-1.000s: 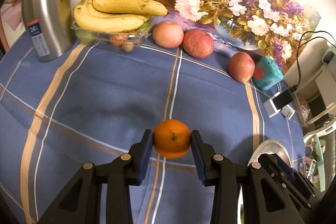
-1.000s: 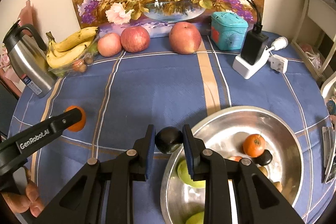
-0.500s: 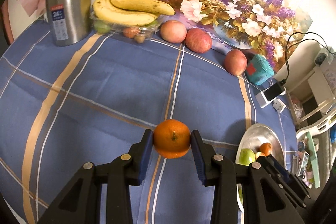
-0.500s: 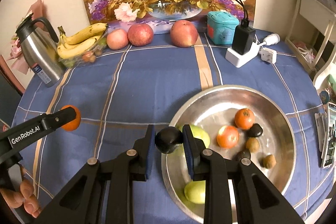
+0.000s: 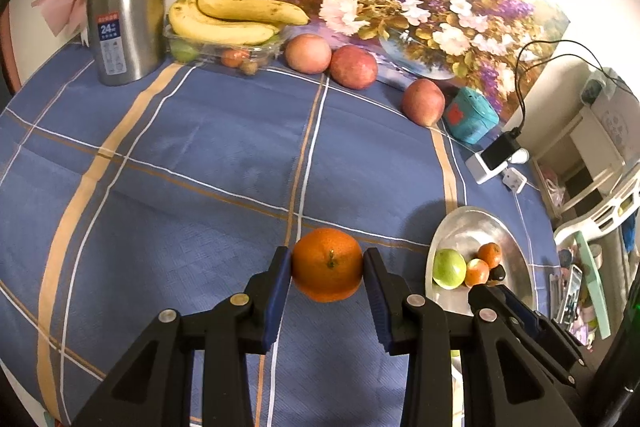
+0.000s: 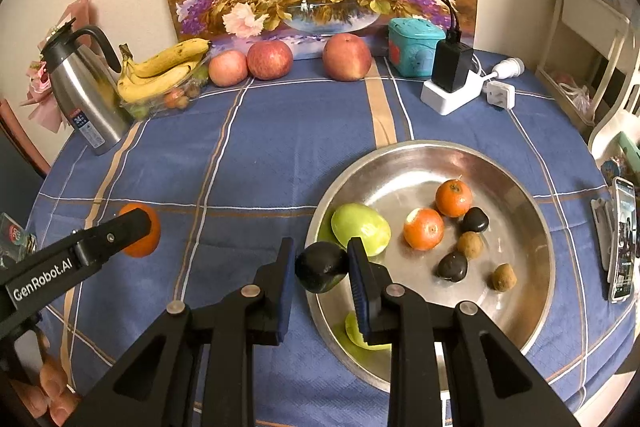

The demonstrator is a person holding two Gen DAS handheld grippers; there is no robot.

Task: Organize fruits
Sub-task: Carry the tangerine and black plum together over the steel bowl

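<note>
My left gripper (image 5: 327, 265) is shut on an orange (image 5: 327, 264) and holds it above the blue tablecloth; it also shows in the right wrist view (image 6: 138, 229) at the left. My right gripper (image 6: 321, 265) is shut on a small dark fruit (image 6: 320, 266) over the near left rim of a steel bowl (image 6: 520, 203). The bowl holds a green apple (image 6: 361, 228), two oranges (image 6: 423, 229) and several small dark and brown fruits. The bowl also shows in the left wrist view (image 5: 472, 223) at the right.
At the table's back stand a steel thermos (image 6: 82, 93), bananas on a plastic tray (image 6: 162, 73), three red apples (image 6: 270, 60), a teal box (image 6: 414, 45) and a charger on a power strip (image 6: 452, 79). A phone (image 6: 622, 239) lies at the right edge.
Both grippers have risen and pulled back with their fruit held. The bowl's whole inside now shows in the right wrist view, and the bowl's fruit has come into the left wrist view.
</note>
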